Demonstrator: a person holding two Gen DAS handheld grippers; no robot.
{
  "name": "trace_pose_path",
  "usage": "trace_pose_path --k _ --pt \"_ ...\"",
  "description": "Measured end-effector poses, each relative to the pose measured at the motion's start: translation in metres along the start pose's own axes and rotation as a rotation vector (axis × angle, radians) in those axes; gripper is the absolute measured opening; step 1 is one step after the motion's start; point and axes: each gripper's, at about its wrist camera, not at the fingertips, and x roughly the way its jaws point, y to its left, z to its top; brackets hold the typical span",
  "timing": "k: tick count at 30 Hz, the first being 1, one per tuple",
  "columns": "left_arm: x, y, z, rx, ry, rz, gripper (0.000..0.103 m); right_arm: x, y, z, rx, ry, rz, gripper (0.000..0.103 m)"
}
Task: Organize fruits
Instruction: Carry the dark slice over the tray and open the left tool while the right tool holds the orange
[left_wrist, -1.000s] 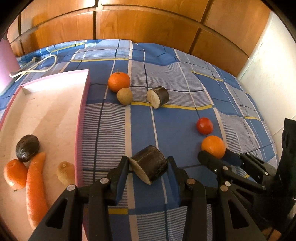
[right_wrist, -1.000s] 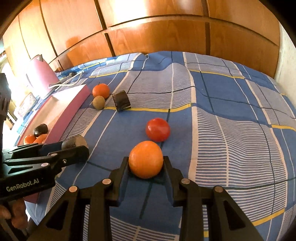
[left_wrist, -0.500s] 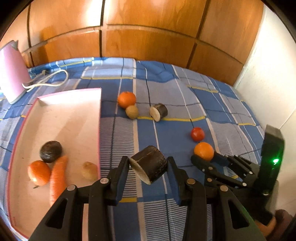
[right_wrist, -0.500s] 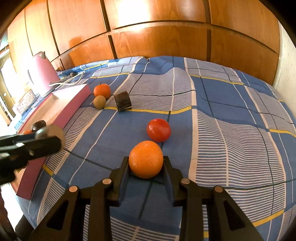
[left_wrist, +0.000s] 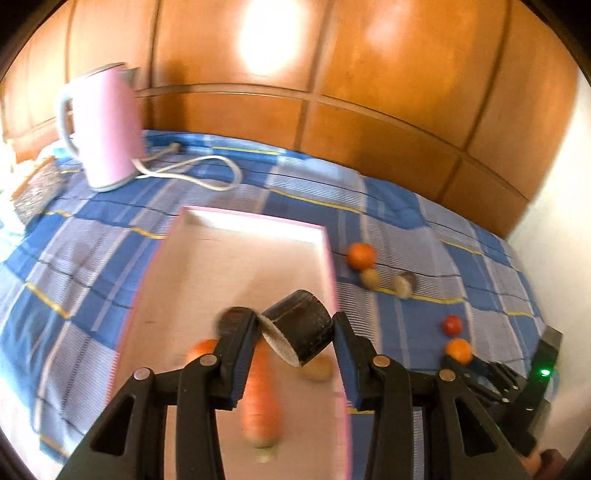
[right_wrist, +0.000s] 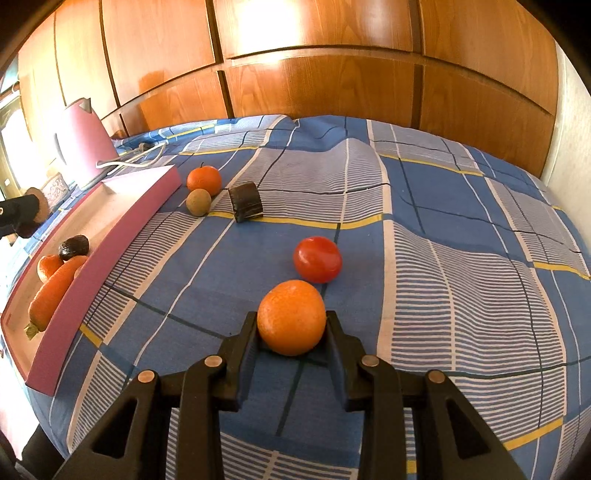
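Observation:
My left gripper (left_wrist: 295, 328) is shut on a dark cut chunk with a pale face (left_wrist: 299, 326), held in the air over the pink tray (left_wrist: 255, 225). Under it in the tray lie a carrot (left_wrist: 260, 398), an orange (left_wrist: 201, 349), a dark avocado (left_wrist: 232, 319) and a kiwi (left_wrist: 317, 369). My right gripper (right_wrist: 291, 321) is shut on an orange (right_wrist: 291, 317) resting on the blue checked cloth. Just beyond it sits a red tomato (right_wrist: 317, 258). Farther off lie a second dark chunk (right_wrist: 245, 202), a kiwi (right_wrist: 198, 201) and a mandarin (right_wrist: 204, 180).
A pink kettle (left_wrist: 107, 125) with a white cord (left_wrist: 192, 170) stands behind the tray. Wooden panelling (right_wrist: 332, 74) closes the far side, a white wall (left_wrist: 554, 229) the right. The tray's pink wall (right_wrist: 122, 229) rises left of my right gripper.
My left gripper has carried the dark chunk up and leftward, from over the cloth to over the tray. The right gripper has stayed on its orange.

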Motion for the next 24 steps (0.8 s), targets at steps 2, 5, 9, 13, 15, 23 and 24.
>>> trace_pose_path --k 2,5,9,13,15,23,24 --pt "0.000 0.015 -0.002 -0.021 0.002 0.025 0.042 0.000 0.000 0.000 0.000 -0.002 0.000 0.035" --pt "0.002 0.034 -0.005 -0.054 0.013 0.058 0.042 0.000 0.000 0.000 -0.003 -0.005 -0.004 0.035" --pt "0.004 0.048 -0.008 -0.068 0.022 0.090 0.042 0.000 0.002 0.000 -0.008 -0.008 -0.010 0.035" --pt "0.006 0.059 -0.008 -0.073 0.029 0.112 0.042 0.000 0.002 0.000 -0.009 -0.009 -0.011 0.035" --pt "0.008 0.061 -0.007 -0.065 0.035 0.117 0.042 0.000 0.002 0.000 -0.009 -0.009 -0.012 0.035" --pt "0.024 0.075 0.005 -0.061 0.074 0.098 0.042 0.001 0.002 0.000 -0.015 -0.010 -0.016 0.035" --pt "0.027 0.078 0.007 -0.056 0.081 0.095 0.042 0.001 0.002 0.000 -0.015 -0.010 -0.017 0.035"
